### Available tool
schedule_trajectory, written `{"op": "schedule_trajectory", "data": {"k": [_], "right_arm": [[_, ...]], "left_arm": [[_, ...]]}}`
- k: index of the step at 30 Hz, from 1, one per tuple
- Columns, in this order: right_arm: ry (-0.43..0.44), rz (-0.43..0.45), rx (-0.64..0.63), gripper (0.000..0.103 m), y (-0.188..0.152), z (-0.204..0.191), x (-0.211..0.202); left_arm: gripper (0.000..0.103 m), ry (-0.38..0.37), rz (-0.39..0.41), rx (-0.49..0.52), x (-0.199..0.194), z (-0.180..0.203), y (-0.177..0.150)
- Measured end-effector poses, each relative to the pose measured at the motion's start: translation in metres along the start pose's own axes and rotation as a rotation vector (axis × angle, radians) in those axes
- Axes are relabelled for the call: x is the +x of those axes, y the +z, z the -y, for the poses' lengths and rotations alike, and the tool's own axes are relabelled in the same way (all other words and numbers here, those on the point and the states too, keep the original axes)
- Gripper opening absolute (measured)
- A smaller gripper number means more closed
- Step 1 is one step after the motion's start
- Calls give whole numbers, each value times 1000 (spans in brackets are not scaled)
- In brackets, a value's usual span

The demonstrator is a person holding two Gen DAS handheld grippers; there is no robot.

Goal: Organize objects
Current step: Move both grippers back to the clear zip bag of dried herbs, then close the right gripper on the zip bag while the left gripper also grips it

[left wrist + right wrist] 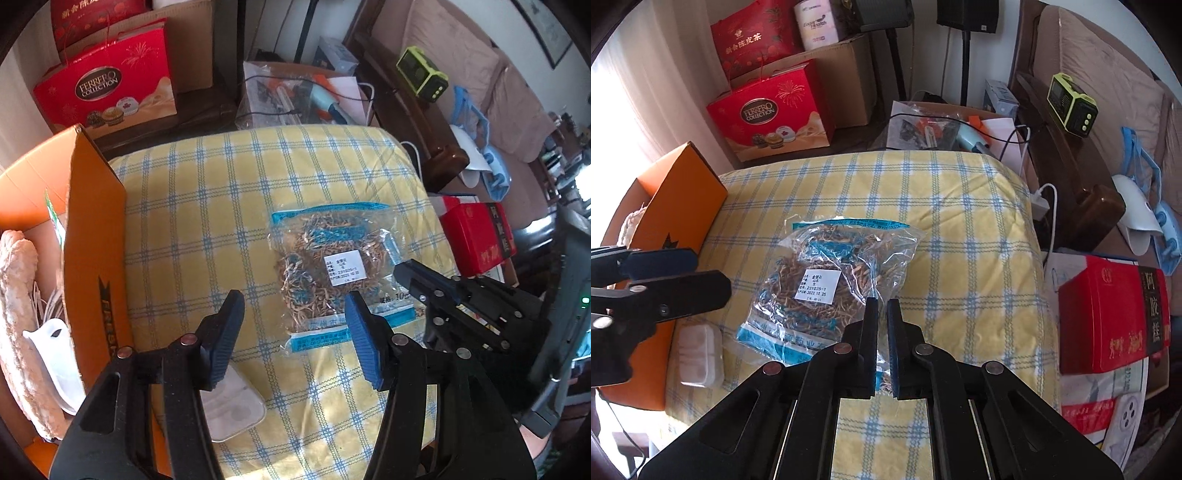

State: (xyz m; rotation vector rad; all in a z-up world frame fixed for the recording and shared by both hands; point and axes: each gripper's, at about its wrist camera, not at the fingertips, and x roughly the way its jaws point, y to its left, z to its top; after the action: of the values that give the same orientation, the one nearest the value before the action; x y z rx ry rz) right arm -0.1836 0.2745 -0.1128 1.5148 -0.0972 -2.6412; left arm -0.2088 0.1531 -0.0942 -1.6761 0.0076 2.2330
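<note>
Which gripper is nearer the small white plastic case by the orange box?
Left. The left gripper is open right above the white plastic case, one finger overlapping it. The right gripper is nearly shut at the herb bag's corner, farther off.

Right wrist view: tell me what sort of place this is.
Probably a home living room used for storage: a cushioned sofa, gift boxes stacked against the wall, and a plaid cushion holding a bag of dried herbs.

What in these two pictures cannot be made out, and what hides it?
- Left view: orange box contents, cut by its wall and the frame edge.
- Left view: white case, partly behind the left tongs.
- Right view: herb bag, near corner behind the right tongs.
- Both views: bag label text, too small.
</note>
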Motion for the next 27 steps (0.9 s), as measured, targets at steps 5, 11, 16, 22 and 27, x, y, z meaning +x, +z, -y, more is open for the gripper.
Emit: {"op": "schedule_trajectory", "data": {"k": [5, 11, 16, 22, 27], "right_arm": [[1, -10, 15, 4, -6, 8, 1], [4, -18, 19, 4, -10, 8, 4], [3, -18, 17, 4, -11, 7, 4], [3, -11, 16, 4, -9, 3, 2], [5, 5, 4, 4, -6, -4, -7]], "left_arm": [[55, -30, -52, -6, 22, 2, -5], [50, -68, -76, -30, 37, -4, -9], [33, -115, -87, -45, 42, -6, -9], [9, -91, -58, -4, 35, 4, -8], [7, -91, -15, -3, 19, 4, -9]]}}
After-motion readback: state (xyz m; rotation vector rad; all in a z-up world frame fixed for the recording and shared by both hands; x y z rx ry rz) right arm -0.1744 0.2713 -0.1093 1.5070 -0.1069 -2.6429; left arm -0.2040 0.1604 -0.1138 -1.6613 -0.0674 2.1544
